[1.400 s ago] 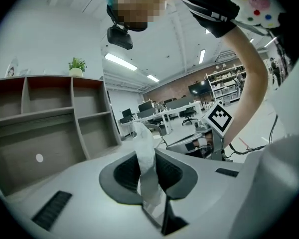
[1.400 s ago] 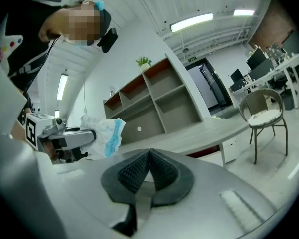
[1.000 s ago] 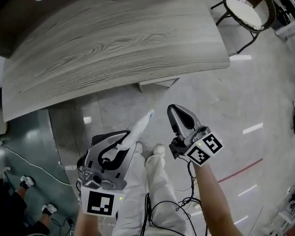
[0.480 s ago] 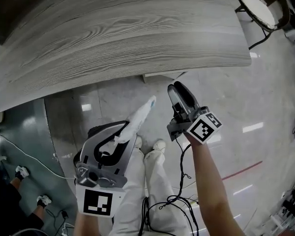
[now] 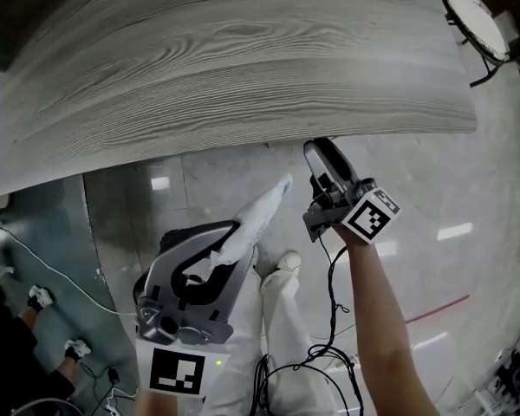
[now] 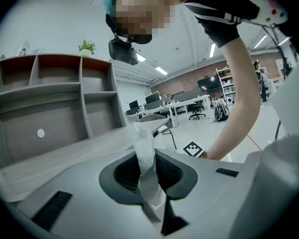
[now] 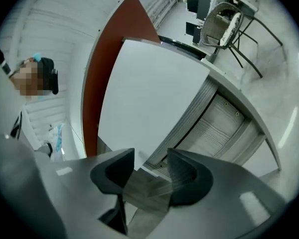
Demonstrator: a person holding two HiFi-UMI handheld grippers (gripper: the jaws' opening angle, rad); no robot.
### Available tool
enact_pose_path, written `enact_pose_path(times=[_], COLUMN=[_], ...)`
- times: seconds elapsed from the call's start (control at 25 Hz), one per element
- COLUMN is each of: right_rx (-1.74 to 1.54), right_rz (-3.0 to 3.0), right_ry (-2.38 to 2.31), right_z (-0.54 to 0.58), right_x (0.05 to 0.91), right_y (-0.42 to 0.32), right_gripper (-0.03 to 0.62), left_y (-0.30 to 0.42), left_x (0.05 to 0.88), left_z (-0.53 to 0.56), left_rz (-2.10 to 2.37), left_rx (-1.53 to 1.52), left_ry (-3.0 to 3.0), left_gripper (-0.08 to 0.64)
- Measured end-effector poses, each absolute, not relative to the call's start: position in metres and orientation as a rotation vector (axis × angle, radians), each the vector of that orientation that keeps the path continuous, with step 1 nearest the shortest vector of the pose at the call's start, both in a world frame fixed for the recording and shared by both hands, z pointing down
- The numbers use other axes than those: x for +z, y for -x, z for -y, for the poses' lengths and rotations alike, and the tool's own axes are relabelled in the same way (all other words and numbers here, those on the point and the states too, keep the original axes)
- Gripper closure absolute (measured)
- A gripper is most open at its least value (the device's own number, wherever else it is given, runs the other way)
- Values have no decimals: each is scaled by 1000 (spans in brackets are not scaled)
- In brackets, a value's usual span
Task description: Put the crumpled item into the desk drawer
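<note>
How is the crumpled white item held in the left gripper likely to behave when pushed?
Probably very light: the crumpled item stands out past the left gripper without drooping. It looks thin and soft where the jaws pinch it narrow, so it likely squashes rather than slides when pushed.

The right claw (image 7: 150,157) points at a flat white panel (image 7: 149,93), its jaws opening with nothing between them. A red-brown board (image 7: 114,39) edges the panel's left side. A wicker chair (image 7: 224,21) stands on the floor behind, and a person (image 7: 32,108) shows at far left.
</note>
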State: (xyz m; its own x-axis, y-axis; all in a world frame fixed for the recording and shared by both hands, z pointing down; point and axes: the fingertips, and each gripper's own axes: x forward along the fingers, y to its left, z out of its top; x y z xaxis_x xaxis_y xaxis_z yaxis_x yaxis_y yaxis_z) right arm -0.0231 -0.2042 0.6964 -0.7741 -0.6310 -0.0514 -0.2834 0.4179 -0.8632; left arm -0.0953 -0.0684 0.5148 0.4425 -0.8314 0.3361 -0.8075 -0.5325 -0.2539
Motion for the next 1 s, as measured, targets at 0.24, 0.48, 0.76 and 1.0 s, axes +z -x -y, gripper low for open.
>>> enact_pose_path(times=[0.24, 0.48, 0.76, 1.0], right_rx=[-1272, -1235, -1216, -1207], right_rz=[-2238, -2181, -2145, -2121], right_ry=[667, 612, 607, 618], right_z=[215, 216, 213, 192], right_x=[686, 679, 682, 676], right_y=[21, 16, 11, 1], right_gripper=[382, 393, 440, 448], left_y=[98, 96, 95, 92], left_x=[517, 517, 517, 508], left_z=[74, 74, 74, 61], left_rz=[-1494, -1501, -1485, -1487], left_rx=[-666, -664, -680, -659], left_ry=[2607, 2604, 2603, 2603], left_gripper=[505, 505, 505, 505])
